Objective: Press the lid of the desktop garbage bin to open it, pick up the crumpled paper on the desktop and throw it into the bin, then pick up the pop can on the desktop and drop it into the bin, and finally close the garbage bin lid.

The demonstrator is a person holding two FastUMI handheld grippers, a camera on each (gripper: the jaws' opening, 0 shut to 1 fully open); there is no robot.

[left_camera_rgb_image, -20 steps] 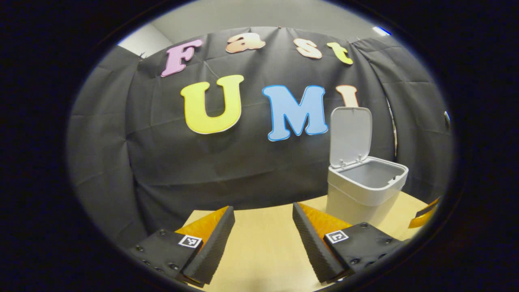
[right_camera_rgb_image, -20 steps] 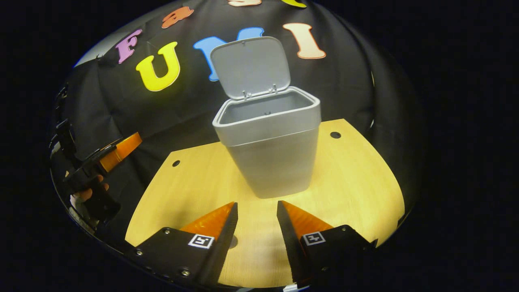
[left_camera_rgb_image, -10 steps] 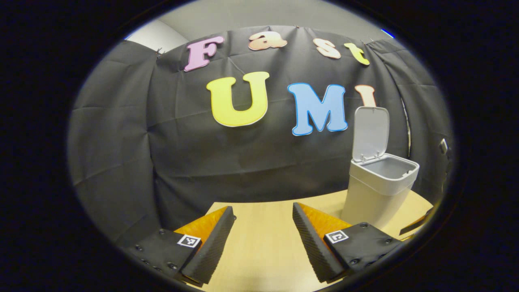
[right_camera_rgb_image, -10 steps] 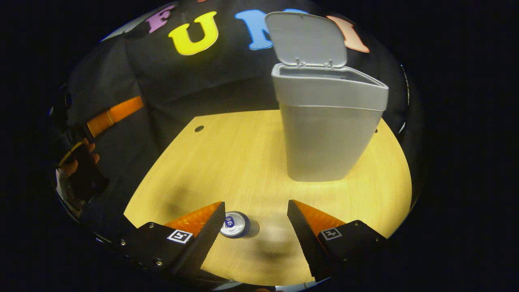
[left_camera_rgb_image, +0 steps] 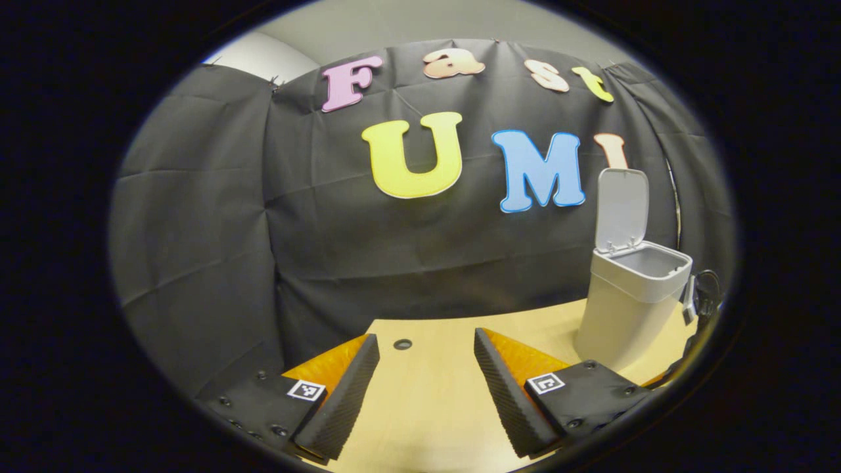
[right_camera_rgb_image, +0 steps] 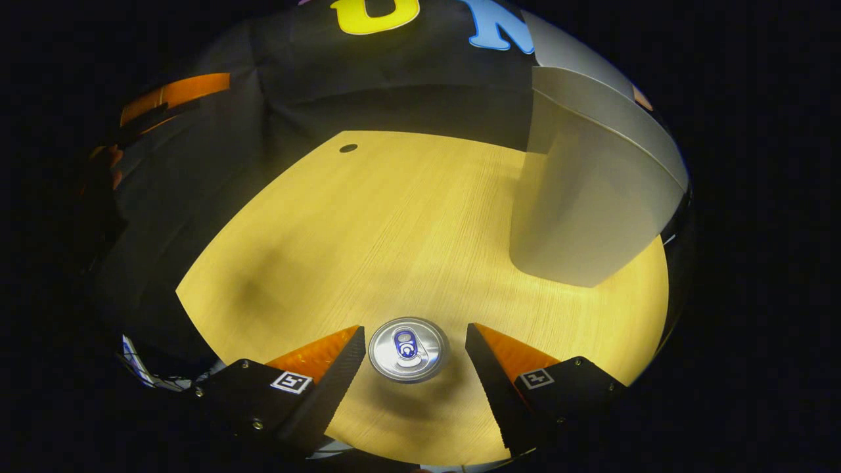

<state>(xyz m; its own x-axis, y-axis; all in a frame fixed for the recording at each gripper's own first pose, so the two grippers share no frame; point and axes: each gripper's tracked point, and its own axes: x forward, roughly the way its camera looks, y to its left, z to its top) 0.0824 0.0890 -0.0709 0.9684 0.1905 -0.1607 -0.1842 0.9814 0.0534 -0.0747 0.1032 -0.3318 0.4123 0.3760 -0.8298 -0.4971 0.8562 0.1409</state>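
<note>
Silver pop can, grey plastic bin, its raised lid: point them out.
silver pop can (right_camera_rgb_image: 409, 349), right gripper view, top face.
grey plastic bin (left_camera_rgb_image: 621, 322), left gripper view, front wall.
raised lid (left_camera_rgb_image: 622, 207), left gripper view, inner face.

Square black-and-white markers and small screws were seen on each gripper's (right_camera_rgb_image: 415, 348) black finger mounts (left_camera_rgb_image: 578, 399).

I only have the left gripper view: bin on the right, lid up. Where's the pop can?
Observer: The pop can stands upright on the table, seen from above between the right gripper fingers.
Operator: Gripped yet?
Observer: No. The jaws are open, with a gap on each side of the can.
Operator: Where's the bin from there?
Observer: The bin stands ahead and to the right of the can, apart from it.
</note>
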